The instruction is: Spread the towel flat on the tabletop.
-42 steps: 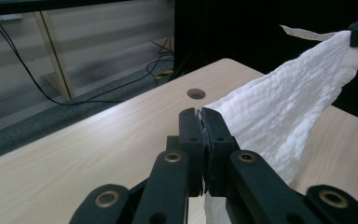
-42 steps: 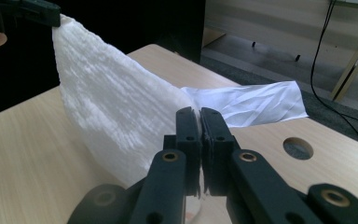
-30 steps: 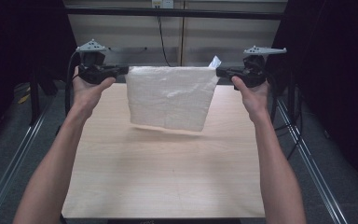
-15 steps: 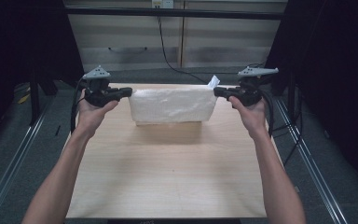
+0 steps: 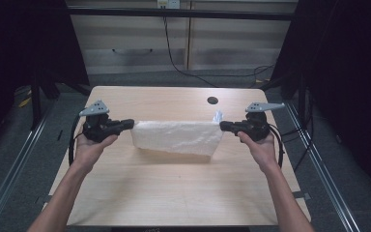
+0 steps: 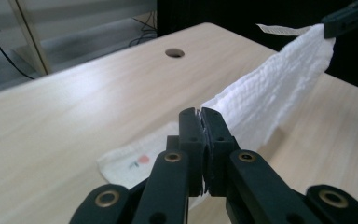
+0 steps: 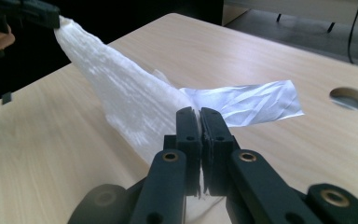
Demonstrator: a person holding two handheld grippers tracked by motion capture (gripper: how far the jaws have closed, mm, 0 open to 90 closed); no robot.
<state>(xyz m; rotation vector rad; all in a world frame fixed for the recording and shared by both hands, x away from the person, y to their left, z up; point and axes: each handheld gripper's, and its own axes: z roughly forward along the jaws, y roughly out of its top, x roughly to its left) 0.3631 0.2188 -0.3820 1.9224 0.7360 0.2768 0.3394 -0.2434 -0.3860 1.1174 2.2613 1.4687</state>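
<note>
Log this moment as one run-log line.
left gripper: shut on white towel | right gripper: shut on white towel | towel: stretched between them, lower edge on table

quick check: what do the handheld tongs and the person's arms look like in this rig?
Both tongs, left and right, are matte black, each topped by a grey three-cornered plate and trailing a looped black cable. Up close, the jaws are flat black blocks on linkage arms with brass-coloured rivets. The forearms are bare, no sleeves or gloves in view.
</note>
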